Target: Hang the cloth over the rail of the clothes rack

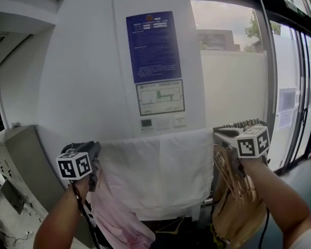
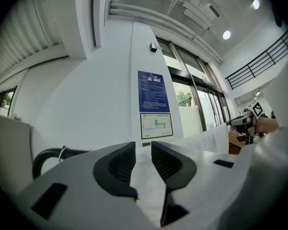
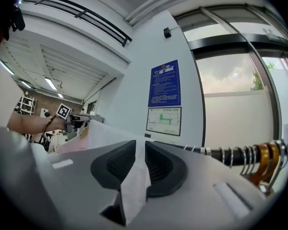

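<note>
A white cloth (image 1: 155, 175) hangs draped over the rack's rail, its top edge stretched between my two grippers. The rail is hidden under it in the head view; in the right gripper view a dark stretch of rail (image 3: 216, 152) shows beyond the cloth. My left gripper (image 1: 96, 150) sits at the cloth's left top corner. Its jaws stand apart, with the cloth (image 2: 146, 186) lying loose in the gap of the left gripper (image 2: 143, 150). My right gripper (image 1: 221, 134) is at the right top corner. A fold of cloth (image 3: 134, 186) hangs between the slightly parted pads of the right gripper (image 3: 140, 150).
A pink garment (image 1: 119, 211) hangs below the left gripper. Wooden hangers and a tan garment (image 1: 238, 211) hang right of the cloth, their hooks (image 3: 259, 157) crowding the rail. A white pillar with a blue poster (image 1: 154, 45) stands behind; glass doors (image 1: 295, 102) are at the right.
</note>
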The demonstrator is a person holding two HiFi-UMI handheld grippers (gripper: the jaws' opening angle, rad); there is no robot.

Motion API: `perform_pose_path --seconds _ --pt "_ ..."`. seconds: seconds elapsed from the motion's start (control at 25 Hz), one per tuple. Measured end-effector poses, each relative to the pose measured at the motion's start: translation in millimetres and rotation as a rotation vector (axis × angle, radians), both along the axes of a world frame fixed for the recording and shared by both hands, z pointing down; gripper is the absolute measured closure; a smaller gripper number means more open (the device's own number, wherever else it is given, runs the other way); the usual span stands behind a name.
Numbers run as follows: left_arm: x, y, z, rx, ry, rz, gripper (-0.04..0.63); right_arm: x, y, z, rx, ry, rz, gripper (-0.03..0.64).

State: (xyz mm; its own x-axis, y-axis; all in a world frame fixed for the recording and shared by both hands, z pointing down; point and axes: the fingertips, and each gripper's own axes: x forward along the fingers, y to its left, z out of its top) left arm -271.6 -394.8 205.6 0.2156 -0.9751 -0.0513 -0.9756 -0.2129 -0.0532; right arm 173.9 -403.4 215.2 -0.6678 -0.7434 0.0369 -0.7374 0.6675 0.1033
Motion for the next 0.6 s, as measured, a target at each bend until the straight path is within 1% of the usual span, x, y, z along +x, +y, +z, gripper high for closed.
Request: perform_pose_path --seconds 0.16,0.2,0.32,0.44,0.6 --pt "-6.1 -5.6 32.6 -0.059 0.017 0.021 0.486 1.8 -17.4 26.3 -0.074 -0.013 0.045 0.527" --pt "-6.4 -7.9 36.5 -0.064 0.019 0.028 0.485 2.6 -21.9 28.7 -0.080 -0.020 0.057 0.517" --pt "-7.3 -16.1 42.3 -0.072 0.013 0.042 0.482 3.1 -29.0 32.6 -0.089 -0.046 0.069 0.518" --pt "-3.4 -23.5 44.4 -0.081 0.008 0.064 0.482 -2.3 -27.9 33.4 -0.099 -0.068 0.056 0.518" --pt "-11.2 -25.4 45.0 -0.079 0.013 0.064 0.482 -14.3 -27.1 30.8 -0.095 -0.069 0.048 0.524"
